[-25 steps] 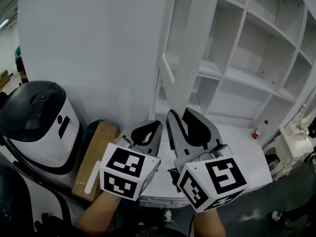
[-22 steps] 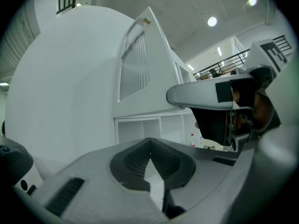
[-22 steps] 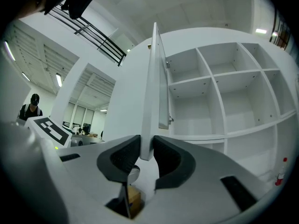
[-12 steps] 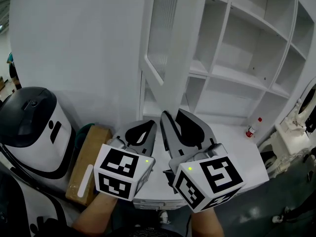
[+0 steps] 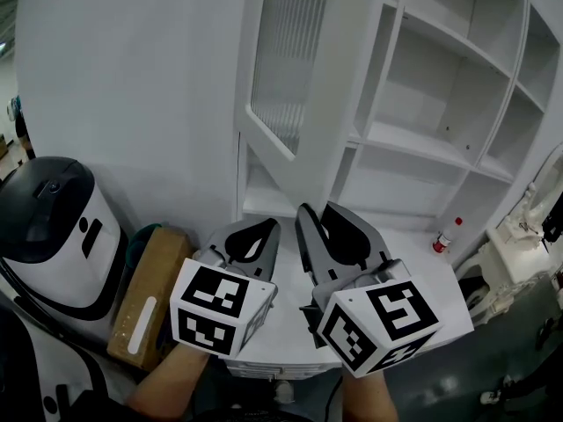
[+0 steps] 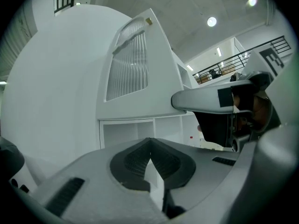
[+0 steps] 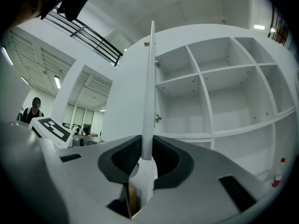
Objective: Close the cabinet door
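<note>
The white cabinet stands with bare shelves. Its door, with a ribbed glass panel, hangs open, its thin edge towards me. My right gripper is level at the door's lower corner. In the right gripper view the door edge runs down between the jaws of that gripper, which are closing round it, pads close to its faces. My left gripper sits beside it on the left, apart from the door. Its jaw tips meet with nothing between them.
A black-and-white bin-like machine and a cardboard box stand at the lower left, by a white wall. A red-capped bottle stands on the cabinet's white counter. A person is far off in the right gripper view.
Both grippers have moved in towards the door's lower corner, and the door now fills more of the head view. The right gripper's jaws have narrowed.
</note>
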### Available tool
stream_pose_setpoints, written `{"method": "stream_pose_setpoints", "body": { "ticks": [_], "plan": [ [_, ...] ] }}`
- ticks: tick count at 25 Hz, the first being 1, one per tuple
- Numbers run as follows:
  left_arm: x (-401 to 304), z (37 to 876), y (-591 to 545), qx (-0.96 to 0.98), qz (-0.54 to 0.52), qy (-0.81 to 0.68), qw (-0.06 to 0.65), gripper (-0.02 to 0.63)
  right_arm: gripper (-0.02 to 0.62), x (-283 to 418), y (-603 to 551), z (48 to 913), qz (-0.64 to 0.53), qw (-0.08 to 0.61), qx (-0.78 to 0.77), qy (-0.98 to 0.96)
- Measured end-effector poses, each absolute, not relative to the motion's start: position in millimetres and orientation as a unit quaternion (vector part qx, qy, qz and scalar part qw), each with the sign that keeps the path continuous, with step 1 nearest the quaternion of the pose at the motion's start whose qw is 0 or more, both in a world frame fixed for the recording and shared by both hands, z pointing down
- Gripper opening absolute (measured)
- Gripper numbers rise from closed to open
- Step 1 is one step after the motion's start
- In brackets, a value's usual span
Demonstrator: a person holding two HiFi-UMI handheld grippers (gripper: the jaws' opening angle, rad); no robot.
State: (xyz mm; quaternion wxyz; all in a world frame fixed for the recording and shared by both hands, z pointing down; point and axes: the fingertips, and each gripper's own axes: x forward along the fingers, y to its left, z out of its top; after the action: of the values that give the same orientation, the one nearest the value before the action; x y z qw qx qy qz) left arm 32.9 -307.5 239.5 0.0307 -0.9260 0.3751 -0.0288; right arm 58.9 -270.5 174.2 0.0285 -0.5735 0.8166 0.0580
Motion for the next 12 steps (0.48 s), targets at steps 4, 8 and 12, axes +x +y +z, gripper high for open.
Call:
{"method": "stream_pose_setpoints", "body": {
  "ticks": [4, 8, 12],
  "plan": [
    [46.5, 237.0, -312.4, -0.927, -0.03, 0.373, 0.035, 0.011, 0.074, 76.8, -276.3, 174.1, 0.053, 0.029, -0.575, 0.816],
    [63.8, 235.2, -318.0, -0.927, -0.033, 0.371, 0.041, 0.011, 0.075, 95.0, -282.9, 174.2, 0.048, 0.032, -0.572, 0.818],
    [78.4, 232.3, -325.0, -0.926, -0.031, 0.374, 0.043, 0.011, 0.077, 109.4, -289.2, 173.8, 0.046, 0.034, -0.563, 0.824]
  ]
}}
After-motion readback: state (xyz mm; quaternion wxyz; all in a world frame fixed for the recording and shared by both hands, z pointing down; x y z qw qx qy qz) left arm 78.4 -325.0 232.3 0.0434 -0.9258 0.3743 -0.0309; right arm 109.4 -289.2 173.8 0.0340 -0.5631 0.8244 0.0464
